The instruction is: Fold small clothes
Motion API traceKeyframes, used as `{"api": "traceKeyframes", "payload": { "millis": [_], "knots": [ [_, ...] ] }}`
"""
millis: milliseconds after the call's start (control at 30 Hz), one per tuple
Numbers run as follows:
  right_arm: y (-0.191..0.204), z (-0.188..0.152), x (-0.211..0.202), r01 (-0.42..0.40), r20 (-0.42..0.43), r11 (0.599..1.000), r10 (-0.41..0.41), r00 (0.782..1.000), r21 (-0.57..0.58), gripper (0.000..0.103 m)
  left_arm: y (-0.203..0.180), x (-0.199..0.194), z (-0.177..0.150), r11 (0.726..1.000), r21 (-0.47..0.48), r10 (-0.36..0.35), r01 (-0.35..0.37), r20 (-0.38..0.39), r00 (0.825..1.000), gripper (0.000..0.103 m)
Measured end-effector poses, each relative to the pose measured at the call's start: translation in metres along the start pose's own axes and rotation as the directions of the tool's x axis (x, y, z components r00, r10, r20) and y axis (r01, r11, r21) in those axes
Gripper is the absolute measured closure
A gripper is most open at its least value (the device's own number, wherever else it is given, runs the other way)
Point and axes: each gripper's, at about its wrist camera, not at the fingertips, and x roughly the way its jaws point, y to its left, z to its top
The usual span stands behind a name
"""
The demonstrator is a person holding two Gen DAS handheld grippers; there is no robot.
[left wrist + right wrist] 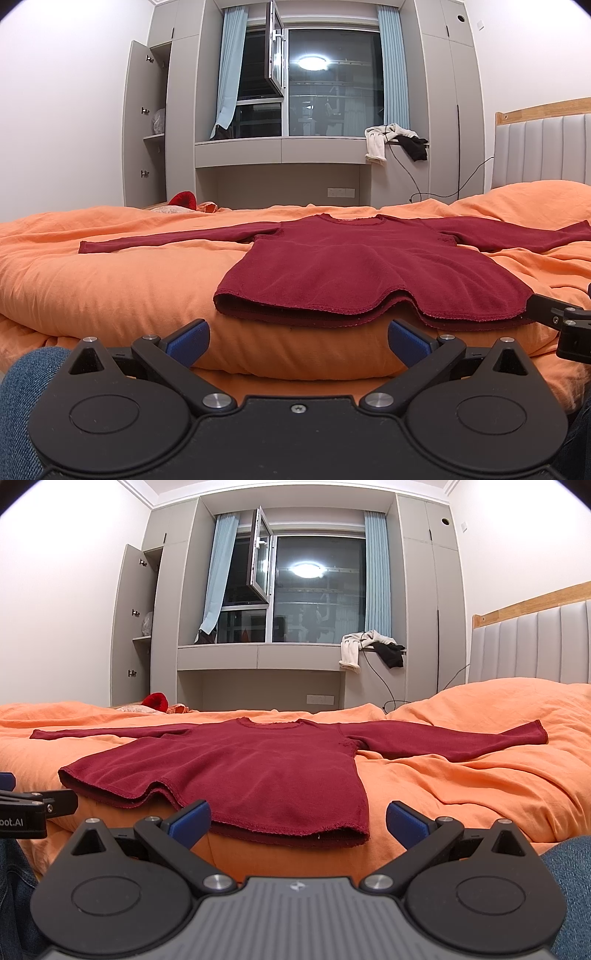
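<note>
red sweater (354, 266): flat on the orange bed (110, 280), sleeves spread
left gripper (297, 343): jaws wide, empty
right gripper (297, 823): same, hem corner between jaws
around: clothes pile (369, 644) on the sill

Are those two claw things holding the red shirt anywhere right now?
No. Both the left gripper and right gripper are open with nothing between their fingers; the red shirt lies flat on the bed.

The red sweater's (332, 266) right cuff runs off the left wrist view's edge.
</note>
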Motion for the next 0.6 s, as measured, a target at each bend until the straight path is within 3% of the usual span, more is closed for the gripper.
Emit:
{"api": "traceKeyframes", "payload": {
  "millis": [167, 333, 400, 600],
  "knots": [
    [-0.002, 0.011, 0.005, -0.002, -0.042, 1.000, 0.003, 0.999, 0.021, 0.000, -0.002, 0.009, 0.005, 1.000, 0.004, -0.004, 0.004, -0.044, 0.999, 0.001],
    [-0.032, 0.036, 0.019, -0.027, -0.050, 0.998, 0.030, 0.998, 0.059, 0.000, 0.005, 0.032, 0.020, 0.994, -0.059, -0.105, 0.096, -0.160, 0.982, 0.001],
    [-0.051, 0.049, 0.031, -0.023, -0.041, 0.996, 0.027, 0.999, 0.089, 0.000, 0.006, 0.046, 0.029, 0.988, -0.064, -0.150, 0.140, -0.176, 0.973, 0.001],
    [-0.140, 0.076, 0.089, 0.021, -0.092, 0.971, 0.001, 0.996, 0.238, 0.000, 0.001, 0.093, 0.069, 0.986, -0.044, -0.164, 0.159, -0.144, 0.976, 0.001]
  ]
}}
